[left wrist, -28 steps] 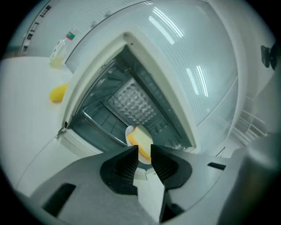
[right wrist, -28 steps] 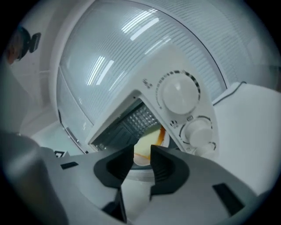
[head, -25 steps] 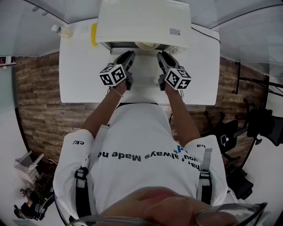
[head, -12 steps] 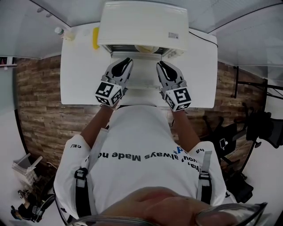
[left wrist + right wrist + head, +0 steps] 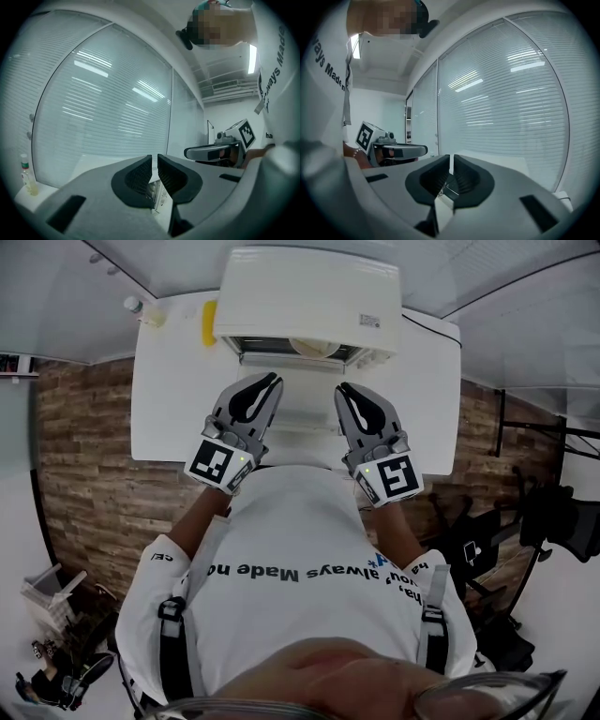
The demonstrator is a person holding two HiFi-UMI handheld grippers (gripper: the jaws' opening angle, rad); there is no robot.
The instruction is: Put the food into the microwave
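Observation:
The white microwave (image 5: 309, 292) stands at the back of the white table (image 5: 169, 409), its opening facing me. Inside it shows a pale round dish (image 5: 311, 346), the food itself too small to tell. My left gripper (image 5: 274, 381) and right gripper (image 5: 342, 390) hover side by side in front of the opening, raised above the table and apart from it. The left jaws (image 5: 154, 171) stand shut, with only a hairline gap and nothing between them. The right jaws (image 5: 451, 171) have just been closing and are now shut on nothing.
A yellow object (image 5: 208, 322) and a small bottle (image 5: 141, 307) stand at the table's back left corner. A window with blinds (image 5: 108, 108) runs behind the table. Dark chairs and gear (image 5: 553, 512) stand to the right on the wooden floor.
Both grippers have risen and drawn back from the microwave's opening, each rolling about its own axis. The right jaws have closed.

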